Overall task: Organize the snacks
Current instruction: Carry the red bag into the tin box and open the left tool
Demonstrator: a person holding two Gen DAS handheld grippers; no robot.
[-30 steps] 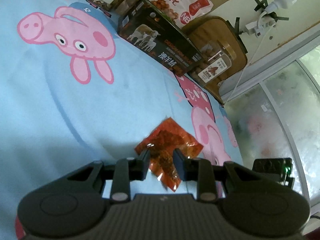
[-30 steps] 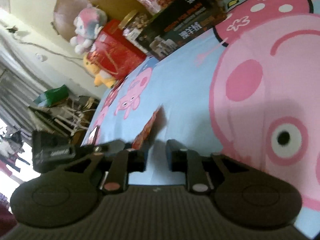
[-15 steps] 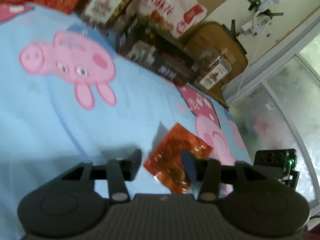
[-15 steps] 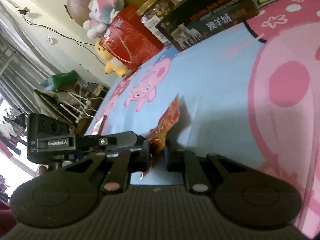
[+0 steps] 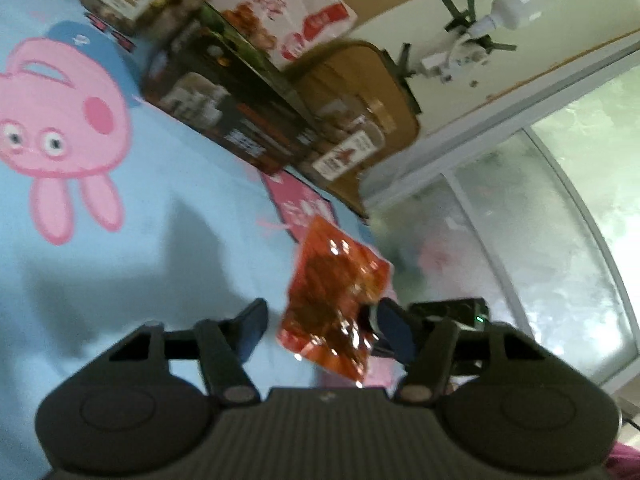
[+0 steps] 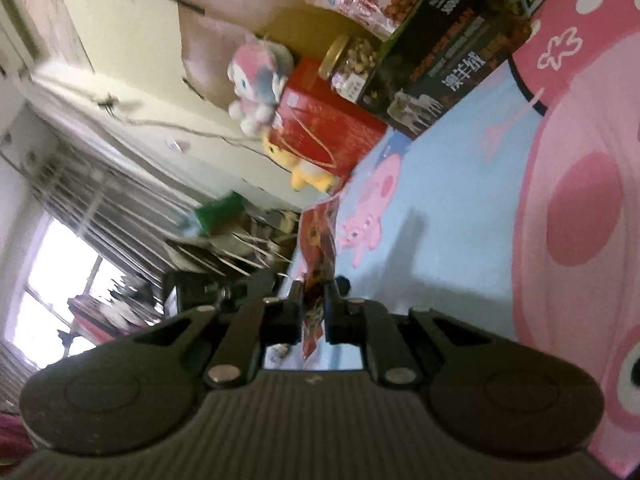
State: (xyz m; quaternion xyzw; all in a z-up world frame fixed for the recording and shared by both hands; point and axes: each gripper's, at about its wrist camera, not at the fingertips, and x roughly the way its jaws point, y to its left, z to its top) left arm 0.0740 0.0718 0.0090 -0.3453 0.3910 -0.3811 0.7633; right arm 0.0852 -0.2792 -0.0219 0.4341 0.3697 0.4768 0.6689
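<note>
A red-orange foil snack packet [image 5: 336,300] hangs in the air above the blue Peppa Pig bedsheet [image 5: 120,240]. My right gripper [image 6: 314,312] is shut on the packet [image 6: 316,248], which I see edge-on between its fingers. In the left wrist view my left gripper [image 5: 320,326] is open, its fingers spread wide on either side of the packet, and the right gripper's fingertips [image 5: 372,316] pinch the packet's lower right edge.
Along the far edge stand a dark box with sheep pictures [image 5: 224,116], a white snack bag [image 5: 280,4], nut jars [image 5: 344,148] [image 6: 352,64], a red gift box [image 6: 324,132] and plush toys [image 6: 260,80]. A window [image 5: 560,220] lies right of the left gripper.
My left gripper has opened and let go of the packet. My right gripper closed on it and lifted it off the sheet.
</note>
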